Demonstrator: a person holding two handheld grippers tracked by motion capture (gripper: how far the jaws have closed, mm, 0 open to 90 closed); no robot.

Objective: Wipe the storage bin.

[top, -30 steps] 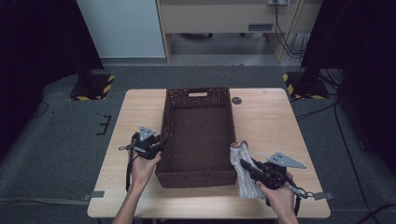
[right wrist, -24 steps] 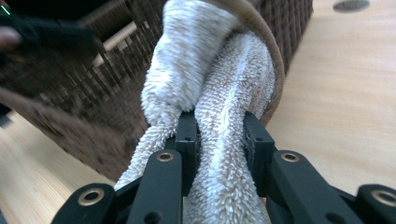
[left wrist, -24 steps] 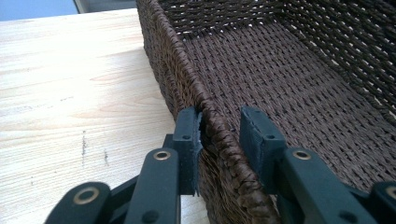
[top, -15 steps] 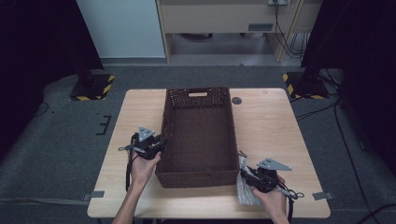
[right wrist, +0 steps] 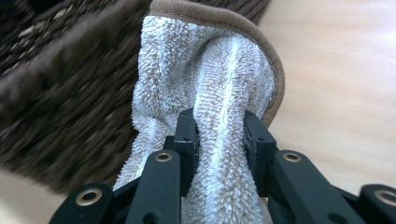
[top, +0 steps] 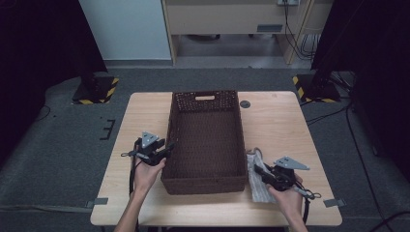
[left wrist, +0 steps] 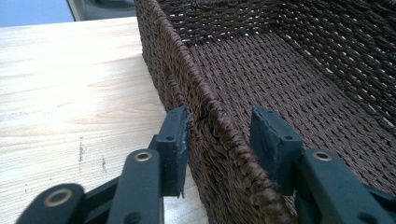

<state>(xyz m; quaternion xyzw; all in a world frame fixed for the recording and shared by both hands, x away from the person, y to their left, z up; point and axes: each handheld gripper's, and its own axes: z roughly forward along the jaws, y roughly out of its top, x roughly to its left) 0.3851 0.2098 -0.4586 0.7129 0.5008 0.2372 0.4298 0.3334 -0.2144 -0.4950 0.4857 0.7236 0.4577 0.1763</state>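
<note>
Since the earlier frame the right gripper (top: 265, 172) dropped lower beside the basket, jaws pinched tight on a bunched grey towel (right wrist: 219, 93) with a brown hem, which pokes out past its fingertips (right wrist: 187, 123) and lies on the table (top: 280, 121). Left gripper (left wrist: 219, 126) has just been opening: its jaws straddle the wicker basket's (top: 205, 140) near-left wall, one pad (left wrist: 175, 135) touching outside, the other clear inside.

Bare table (top: 280, 121) right of the basket (top: 205, 140) and at its far left, basket floor open from above, its left wall between the left gripper (top: 164, 153) jaws, towel (top: 256, 181) crowding the near right strip
</note>
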